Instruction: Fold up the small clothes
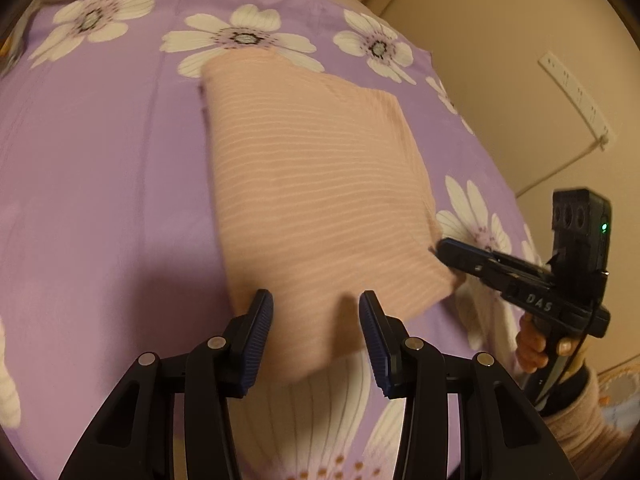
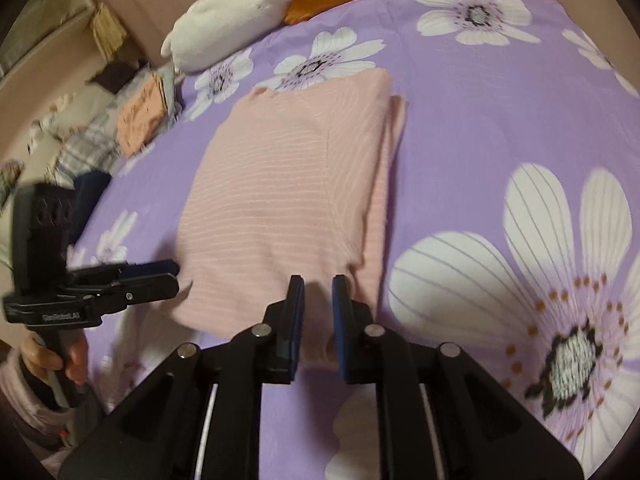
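Observation:
A pink ribbed garment lies folded into a long rectangle on the purple flowered bedsheet; it also shows in the right wrist view. My left gripper is open, its jaws standing over the garment's near edge, empty. It also shows in the right wrist view, at the garment's near left corner. My right gripper is open with a narrow gap, at the garment's near right edge. In the left wrist view the right gripper touches the garment's right corner.
A white and orange plush toy lies at the far edge of the bed. A pile of folded clothes sits off the sheet's left side. A beige wall with a white power strip is to the right of the bed.

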`<action>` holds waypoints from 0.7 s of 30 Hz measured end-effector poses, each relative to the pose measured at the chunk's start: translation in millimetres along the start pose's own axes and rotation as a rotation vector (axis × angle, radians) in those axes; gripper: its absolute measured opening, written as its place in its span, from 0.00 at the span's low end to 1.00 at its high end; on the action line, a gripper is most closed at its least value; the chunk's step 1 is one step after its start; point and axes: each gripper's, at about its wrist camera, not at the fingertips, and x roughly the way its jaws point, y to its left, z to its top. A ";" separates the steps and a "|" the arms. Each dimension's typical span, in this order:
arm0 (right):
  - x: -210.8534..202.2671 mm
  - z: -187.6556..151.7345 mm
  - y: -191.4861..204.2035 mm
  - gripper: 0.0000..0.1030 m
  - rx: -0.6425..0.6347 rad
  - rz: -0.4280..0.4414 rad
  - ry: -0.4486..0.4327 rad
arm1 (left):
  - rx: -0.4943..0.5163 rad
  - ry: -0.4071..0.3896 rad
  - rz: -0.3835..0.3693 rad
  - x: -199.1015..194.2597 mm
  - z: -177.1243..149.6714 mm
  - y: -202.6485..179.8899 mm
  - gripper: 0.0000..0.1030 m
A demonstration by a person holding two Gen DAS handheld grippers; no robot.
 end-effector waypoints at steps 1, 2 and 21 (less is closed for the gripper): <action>-7.1 -3.3 -4.6 0.40 0.029 0.022 -0.013 | -0.019 -0.008 0.002 -4.8 -2.5 4.7 0.50; -12.9 -6.4 -9.4 0.51 0.059 0.033 -0.027 | -0.040 -0.016 0.018 -9.3 -4.3 10.9 0.60; 13.1 5.9 -48.2 0.61 0.370 0.271 -0.045 | -0.375 -0.067 -0.243 3.2 23.0 77.4 0.76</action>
